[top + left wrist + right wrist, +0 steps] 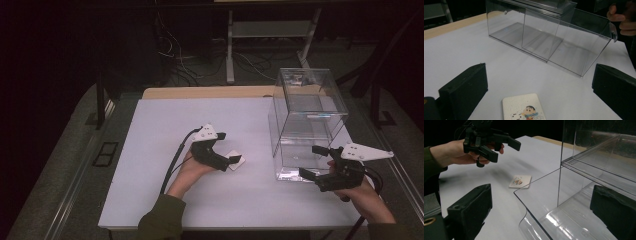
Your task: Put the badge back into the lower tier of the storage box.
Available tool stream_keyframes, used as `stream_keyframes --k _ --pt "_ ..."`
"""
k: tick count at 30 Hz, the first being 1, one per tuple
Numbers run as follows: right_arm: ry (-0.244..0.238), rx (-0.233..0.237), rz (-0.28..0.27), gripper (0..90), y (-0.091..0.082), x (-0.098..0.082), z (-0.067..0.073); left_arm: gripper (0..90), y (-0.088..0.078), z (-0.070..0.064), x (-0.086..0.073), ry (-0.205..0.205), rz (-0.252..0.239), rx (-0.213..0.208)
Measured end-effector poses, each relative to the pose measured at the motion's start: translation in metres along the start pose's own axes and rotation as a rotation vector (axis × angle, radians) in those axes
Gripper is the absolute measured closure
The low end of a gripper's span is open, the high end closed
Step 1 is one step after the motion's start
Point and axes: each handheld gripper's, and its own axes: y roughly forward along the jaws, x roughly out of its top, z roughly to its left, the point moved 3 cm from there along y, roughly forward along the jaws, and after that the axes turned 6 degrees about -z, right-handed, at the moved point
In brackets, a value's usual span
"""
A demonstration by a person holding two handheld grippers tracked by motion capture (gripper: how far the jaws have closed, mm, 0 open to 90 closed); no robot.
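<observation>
Work surface: a white board [165,200] laid over a light wooden table [210,92], whose edge shows along the far side. The surrounding room is dark. Grey floor lies to either side, with a small black-framed plate [105,153] set in it at the left; loose cables [175,55] and the pale legs of a stand [230,45] sit behind the table.

Left of centre: the left gripper [227,148] is held low over the board by the person's left hand [192,170], which comes out of a dark green sleeve [160,220]. Its jaws are spread wide and grasp nothing. A small white card [236,161] with a cartoon print (a boy and a white dog, as far as the left gripper view shows it) lies flat on the board directly beneath the jaws. In the left gripper view the card [524,108] lies between the two jaws, clear of both. Whether the jaw tips touch the board cannot be determined.

Right: a clear plastic box [307,120] stands on the board near its right edge, with an inner shelf and an open front panel that juts toward the person. The right gripper [314,161] is held at that front edge, jaws spread apart; one jaw sits outside the clear panel [541,192] and the other is seen through the plastic. No contact is visible.
</observation>
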Motion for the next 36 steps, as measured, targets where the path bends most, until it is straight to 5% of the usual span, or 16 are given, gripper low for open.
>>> stream_keyframes --k 29,36 --pt "0.001 0.002 -0.002 3.8 0.000 0.000 0.000 0.0 0.029 0.003 -0.026 0.013 0.151 0.066" --pt "0.002 0.003 -0.002 3.8 0.000 0.000 0.000 8.0 0.032 0.004 -0.031 0.006 0.193 0.077"
